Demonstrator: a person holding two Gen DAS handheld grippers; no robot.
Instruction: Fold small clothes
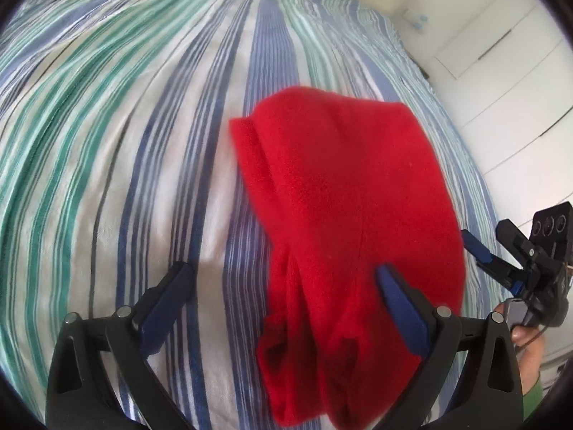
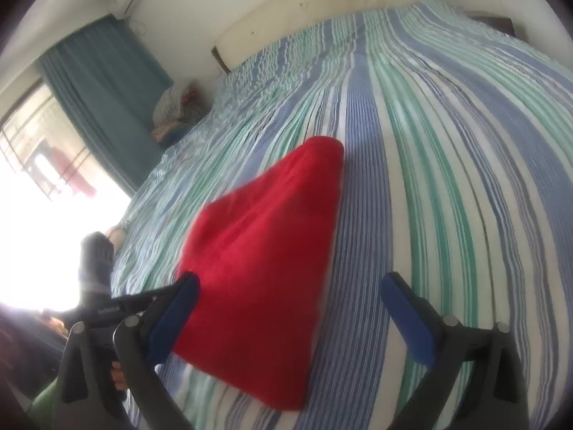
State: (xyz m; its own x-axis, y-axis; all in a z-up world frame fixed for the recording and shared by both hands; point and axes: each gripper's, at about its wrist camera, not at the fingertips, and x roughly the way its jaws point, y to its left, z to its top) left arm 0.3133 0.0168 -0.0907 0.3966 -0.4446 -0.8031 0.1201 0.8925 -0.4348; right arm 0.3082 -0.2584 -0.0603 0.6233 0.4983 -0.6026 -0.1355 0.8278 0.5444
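Red fleece, one small garment (image 1: 343, 222), folded into a rounded wedge, lies on the striped bedspread (image 1: 125, 143). Seen from the left gripper (image 1: 283, 286), it lies against the right-hand jaw; seen from the right gripper (image 2: 290, 290), it reaches the left-hand jaw. Both pairs of blue-padded jaws stand wide apart, clamping nothing. One hand (image 1: 526, 337) grips the right tool's handle.

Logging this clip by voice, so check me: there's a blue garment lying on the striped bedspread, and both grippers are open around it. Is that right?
Not quite: the garment is red, not blue, as both wrist views show. The rest holds: it lies on the striped bedspread, and the left gripper and right gripper are both open.
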